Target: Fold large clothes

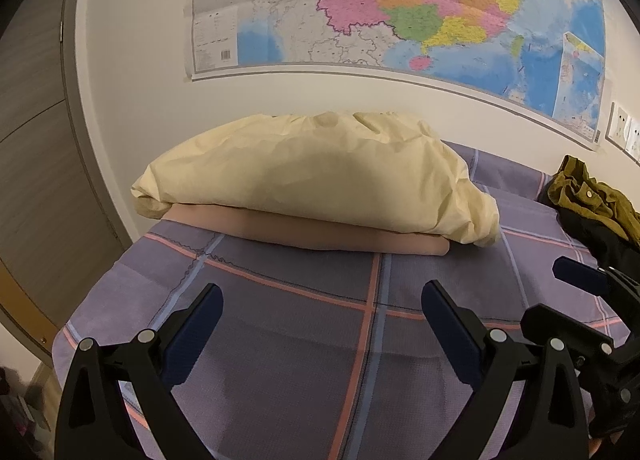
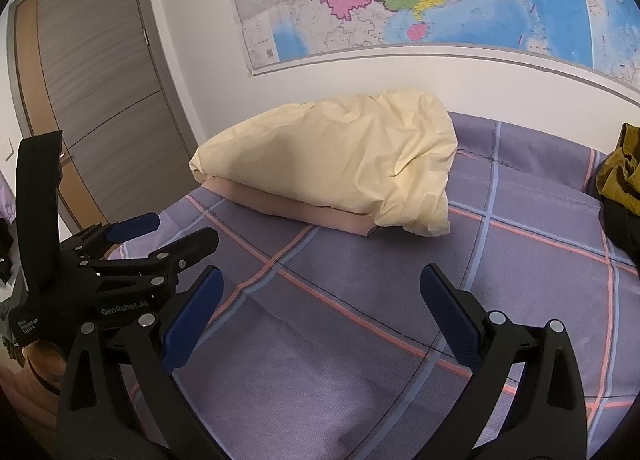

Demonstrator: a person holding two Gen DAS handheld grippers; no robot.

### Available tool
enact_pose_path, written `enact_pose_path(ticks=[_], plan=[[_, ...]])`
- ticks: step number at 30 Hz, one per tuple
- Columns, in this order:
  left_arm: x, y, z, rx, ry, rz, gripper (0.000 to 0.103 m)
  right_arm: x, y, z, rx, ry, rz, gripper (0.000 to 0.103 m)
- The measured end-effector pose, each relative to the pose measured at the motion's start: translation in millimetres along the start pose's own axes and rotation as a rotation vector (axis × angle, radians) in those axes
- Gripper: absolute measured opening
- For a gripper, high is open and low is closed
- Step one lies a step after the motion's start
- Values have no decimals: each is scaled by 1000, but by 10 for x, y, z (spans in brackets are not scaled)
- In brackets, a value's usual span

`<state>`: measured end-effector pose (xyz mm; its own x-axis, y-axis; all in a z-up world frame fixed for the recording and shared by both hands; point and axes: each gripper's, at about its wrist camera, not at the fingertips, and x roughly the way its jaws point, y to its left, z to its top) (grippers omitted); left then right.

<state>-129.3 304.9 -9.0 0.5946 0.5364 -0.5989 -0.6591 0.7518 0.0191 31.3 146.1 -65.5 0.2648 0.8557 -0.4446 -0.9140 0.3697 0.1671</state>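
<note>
My left gripper (image 1: pixel 322 300) and right gripper (image 2: pixel 322 284) both spread, empty, above bedsheet (image 1: pixel 280 300). Left view alone shows wall sockets (image 1: pixel 624 129); right view, door (image 2: pixel 100 99).

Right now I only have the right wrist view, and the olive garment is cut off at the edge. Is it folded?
Observer: No. The olive garment lies in a crumpled heap, with a button showing.
Operator: Anything on the wall above it?
Observer: Yes, white switch plates, just under the map's corner.
</note>
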Motion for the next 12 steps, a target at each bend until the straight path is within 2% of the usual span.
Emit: enact_pose_path(ticks=[3,12], plan=[[-20,-33,-9,11,-21,14,96,1,-9,4,0,1,3,97],[46,-125,-29,0,33,-35,96,-82,-100,-16,26,-15,-15,97]])
